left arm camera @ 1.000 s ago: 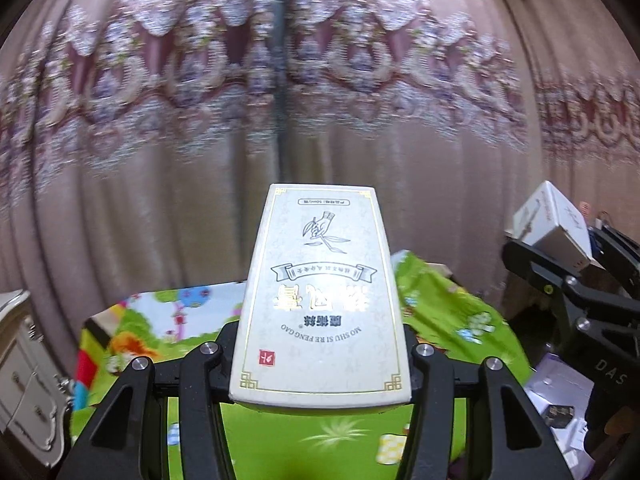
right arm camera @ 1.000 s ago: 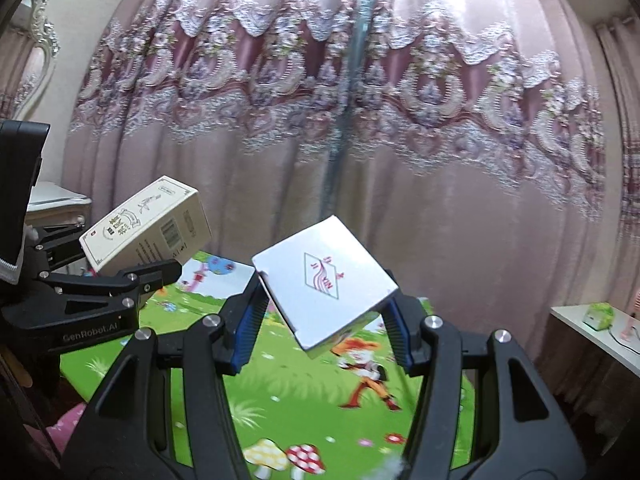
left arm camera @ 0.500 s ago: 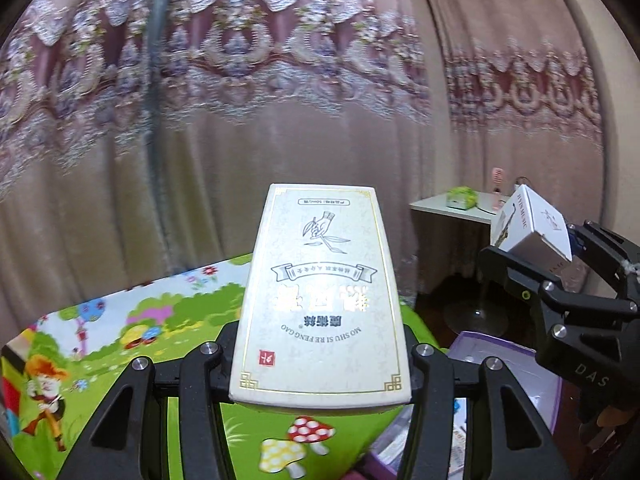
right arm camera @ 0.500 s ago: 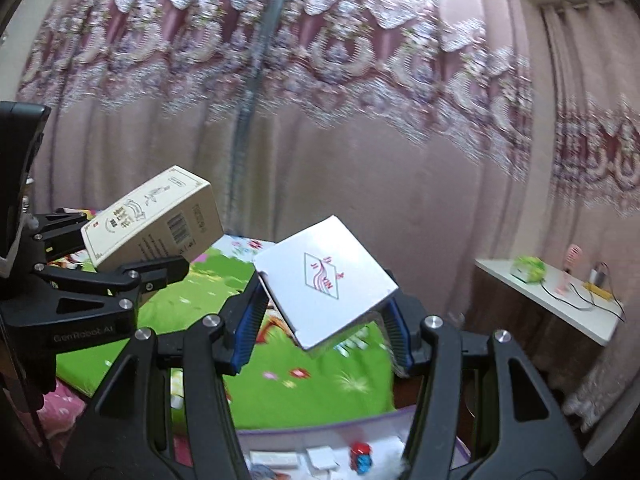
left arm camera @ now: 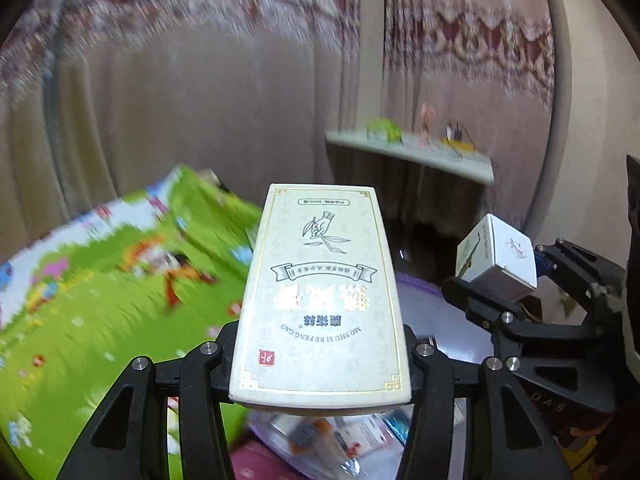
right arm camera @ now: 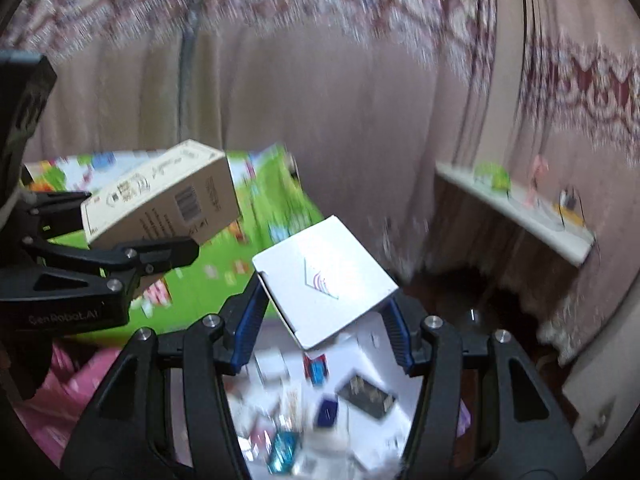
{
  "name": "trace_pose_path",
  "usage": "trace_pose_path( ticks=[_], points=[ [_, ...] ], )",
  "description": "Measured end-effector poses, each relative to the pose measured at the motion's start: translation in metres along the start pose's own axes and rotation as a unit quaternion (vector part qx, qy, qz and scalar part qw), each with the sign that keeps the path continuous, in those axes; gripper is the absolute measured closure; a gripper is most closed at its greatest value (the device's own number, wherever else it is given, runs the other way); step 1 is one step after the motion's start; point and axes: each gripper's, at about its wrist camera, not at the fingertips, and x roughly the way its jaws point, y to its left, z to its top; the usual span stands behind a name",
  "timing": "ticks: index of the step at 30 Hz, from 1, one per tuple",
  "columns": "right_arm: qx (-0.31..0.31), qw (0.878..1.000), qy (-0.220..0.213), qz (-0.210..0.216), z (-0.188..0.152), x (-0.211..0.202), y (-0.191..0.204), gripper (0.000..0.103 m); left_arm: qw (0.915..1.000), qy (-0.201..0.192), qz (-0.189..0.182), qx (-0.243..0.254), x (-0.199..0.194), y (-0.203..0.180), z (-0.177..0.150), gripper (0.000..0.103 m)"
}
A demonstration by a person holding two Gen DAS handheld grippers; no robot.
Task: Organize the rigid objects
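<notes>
Left wrist view: the left gripper (left arm camera: 320, 356) grips the cream ointment box (left arm camera: 322, 300) as before, now past the play mat's (left arm camera: 100, 300) right edge. Right wrist view: the right gripper (right arm camera: 326, 330) clamps the white box (right arm camera: 324, 280), now above a blurred clutter of small items (right arm camera: 320, 412) that was not in view earlier.

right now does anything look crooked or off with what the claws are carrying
The white box in the right claw sits skewed, turned corner-forward between the blue pads rather than square to them. The cream box in the left claw lies straight. Below, small items are jumbled loosely in a container, too blurred to identify.
</notes>
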Motion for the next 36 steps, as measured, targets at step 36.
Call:
trace_pose_path(
  ticks=[36],
  points=[
    [0.073, 0.979, 0.188, -0.007, -0.078, 0.059, -0.032, 0.023, 0.9918, 0.112, 0.037, 0.05, 0.046, -0.019, -0.026, 0.017]
  ],
)
